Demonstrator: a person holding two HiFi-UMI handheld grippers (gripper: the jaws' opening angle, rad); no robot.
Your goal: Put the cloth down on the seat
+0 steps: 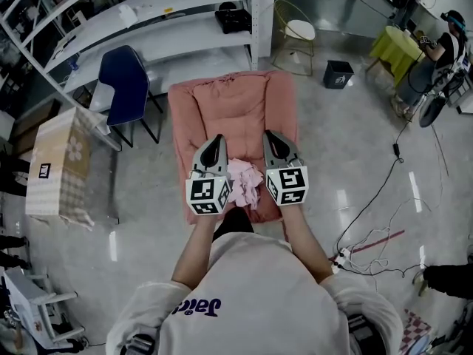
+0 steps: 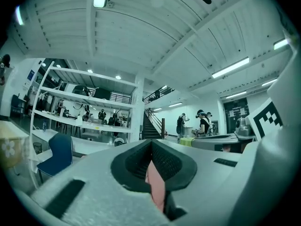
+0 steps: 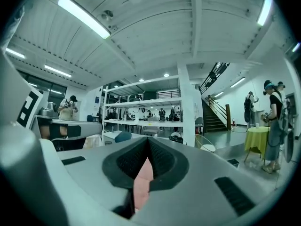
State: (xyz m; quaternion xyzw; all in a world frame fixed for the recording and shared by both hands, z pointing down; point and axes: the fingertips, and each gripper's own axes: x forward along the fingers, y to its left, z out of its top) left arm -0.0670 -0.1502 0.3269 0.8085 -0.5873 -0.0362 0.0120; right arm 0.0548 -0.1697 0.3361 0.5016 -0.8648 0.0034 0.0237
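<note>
A crumpled pink cloth (image 1: 244, 183) hangs between my two grippers, above the front of a salmon-pink padded seat (image 1: 236, 109). My left gripper (image 1: 214, 145) is shut on the cloth's left side; a pink fold (image 2: 156, 185) shows pinched between its dark pads. My right gripper (image 1: 274, 140) is shut on the right side, with pink fabric (image 3: 142, 182) caught between its pads too. Both grippers point away from me, level and side by side. The jaw tips are closed together in both gripper views.
A blue chair (image 1: 126, 80) stands left of the seat, beside white shelving (image 1: 148, 21). A checked box (image 1: 55, 165) sits at far left. A wire stool (image 1: 295, 39), a black bin (image 1: 338, 73) and floor cables (image 1: 369, 235) lie to the right. People stand at far right.
</note>
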